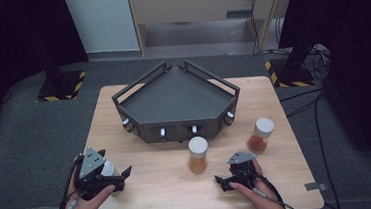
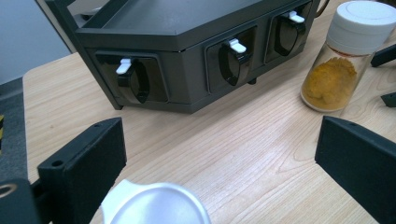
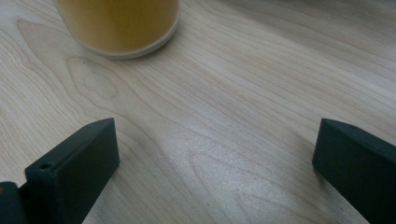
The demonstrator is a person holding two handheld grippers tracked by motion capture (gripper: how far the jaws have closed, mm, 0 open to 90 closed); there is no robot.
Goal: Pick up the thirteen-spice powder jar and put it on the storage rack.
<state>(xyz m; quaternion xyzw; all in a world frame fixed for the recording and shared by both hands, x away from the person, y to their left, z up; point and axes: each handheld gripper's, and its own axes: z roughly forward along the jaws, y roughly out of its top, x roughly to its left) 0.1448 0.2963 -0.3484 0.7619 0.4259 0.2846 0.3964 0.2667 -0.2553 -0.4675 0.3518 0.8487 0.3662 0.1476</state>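
Note:
A white-lidded jar of yellow-orange powder (image 1: 198, 154) stands at the table's middle front, and I see it at the upper right of the left gripper view (image 2: 344, 58). My right gripper (image 1: 224, 174) is open just right of it, its jaws (image 3: 217, 135) wide apart over bare wood with the jar's base (image 3: 121, 23) ahead. A second jar holding red-orange powder (image 1: 260, 135) stands farther right. My left gripper (image 1: 115, 162) is open at the front left. A third jar's white lid (image 2: 154, 205) sits low between its jaws (image 2: 219, 140), untouched.
A dark grey corner-shaped rack (image 1: 139, 119) with raised rails takes up the table's far middle. Its front face (image 2: 187, 70) has several recesses with black knobs and white levers. The wooden tabletop (image 1: 155, 187) ends near my hands; dark floor and stands surround it.

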